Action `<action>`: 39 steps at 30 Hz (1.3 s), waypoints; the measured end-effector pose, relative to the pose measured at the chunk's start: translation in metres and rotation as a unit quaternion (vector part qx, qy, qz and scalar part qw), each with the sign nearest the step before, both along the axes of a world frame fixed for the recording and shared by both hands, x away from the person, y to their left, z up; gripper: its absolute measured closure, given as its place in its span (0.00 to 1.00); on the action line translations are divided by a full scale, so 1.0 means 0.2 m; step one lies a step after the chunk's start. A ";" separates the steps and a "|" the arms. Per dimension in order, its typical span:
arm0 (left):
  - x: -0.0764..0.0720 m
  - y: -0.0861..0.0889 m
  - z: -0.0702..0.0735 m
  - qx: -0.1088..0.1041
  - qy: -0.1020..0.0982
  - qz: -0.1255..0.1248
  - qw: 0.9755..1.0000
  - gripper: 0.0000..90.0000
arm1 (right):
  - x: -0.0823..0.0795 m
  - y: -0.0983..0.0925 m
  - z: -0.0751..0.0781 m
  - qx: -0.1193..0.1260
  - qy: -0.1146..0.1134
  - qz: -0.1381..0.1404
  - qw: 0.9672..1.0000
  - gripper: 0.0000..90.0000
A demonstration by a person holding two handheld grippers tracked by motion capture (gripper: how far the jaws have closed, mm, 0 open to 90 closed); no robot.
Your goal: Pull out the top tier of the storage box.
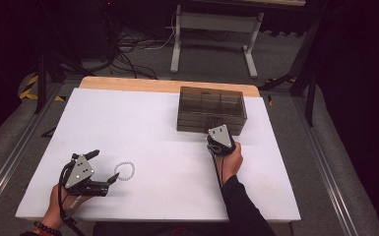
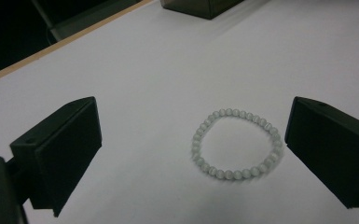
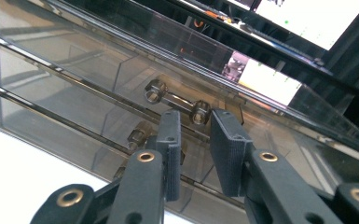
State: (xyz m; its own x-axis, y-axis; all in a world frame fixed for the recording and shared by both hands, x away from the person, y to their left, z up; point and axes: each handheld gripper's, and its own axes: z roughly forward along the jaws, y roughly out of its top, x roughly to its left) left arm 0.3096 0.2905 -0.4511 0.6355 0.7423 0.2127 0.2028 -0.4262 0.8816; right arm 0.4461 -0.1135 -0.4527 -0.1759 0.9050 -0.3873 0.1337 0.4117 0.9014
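The left gripper (image 2: 191, 154) stands wide open around the bead bracelet (image 2: 237, 143) near the tabletop's (image 1: 167, 147) front-left corner, ready to grasp, while the right gripper (image 3: 195, 154), narrowly parted and holding nothing, faces a handle (image 3: 177, 101) on the drawer box (image 1: 211, 109) at the far edge.

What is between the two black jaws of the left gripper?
A white bead bracelet lies flat on the white table between the open jaws of the left gripper, nearer one jaw, as the left gripper view shows.
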 end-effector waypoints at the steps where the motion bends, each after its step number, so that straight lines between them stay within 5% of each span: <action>1: 0.00 0.00 0.00 -0.001 0.001 0.000 1.000 0.05 | 0.00 0.00 0.00 -0.001 -0.001 0.000 1.000 0.83; 24: 0.00 0.00 0.00 -0.001 0.001 -0.001 1.000 0.05 | 0.00 -0.01 -0.01 0.010 -0.002 -0.010 1.000 0.90; 39: 0.00 0.00 0.00 0.000 0.001 -0.002 1.000 0.05 | 0.00 0.00 -0.02 -0.011 -0.013 -0.012 1.000 0.89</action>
State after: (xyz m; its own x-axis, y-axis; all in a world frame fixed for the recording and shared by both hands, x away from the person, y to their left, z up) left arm 0.3089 0.2904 -0.4519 0.6393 0.7395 0.2108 0.2025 -0.4263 0.8816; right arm 0.4471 -0.1130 -0.4559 -0.1439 0.8998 -0.4118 0.1212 0.4291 0.8951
